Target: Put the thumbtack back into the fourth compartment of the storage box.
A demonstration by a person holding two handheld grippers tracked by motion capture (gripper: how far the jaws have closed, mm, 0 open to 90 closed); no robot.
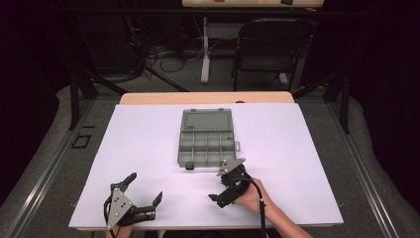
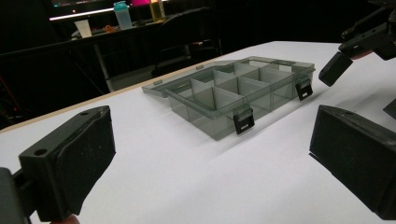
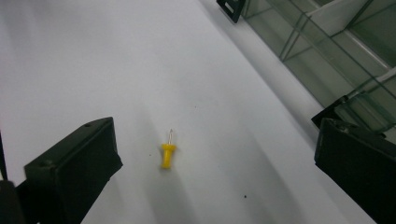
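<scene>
Pushpin (image 3: 167, 155) lies loose between right gripper (image 3: 215, 168) fingers — spread wide — beside compartment box (image 1: 206, 139); left gripper (image 1: 144, 187) fingers also wide.

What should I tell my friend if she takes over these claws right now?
Left claw: open, holding nothing, low over the white table near the front left edge.
Right claw: open, holding nothing, hovering over the yellow pushpin, jaws on either side of it but not touching.
Pushpin: lying on its side on the table, just in front of the organiser box.
Box: clear grey, lid open and laid flat behind it, the compartments look empty as far as can be seen.
Done: box opened.
Left: probably close the right claw on the pushpin, lift it, and drop it into a compartment.
</scene>
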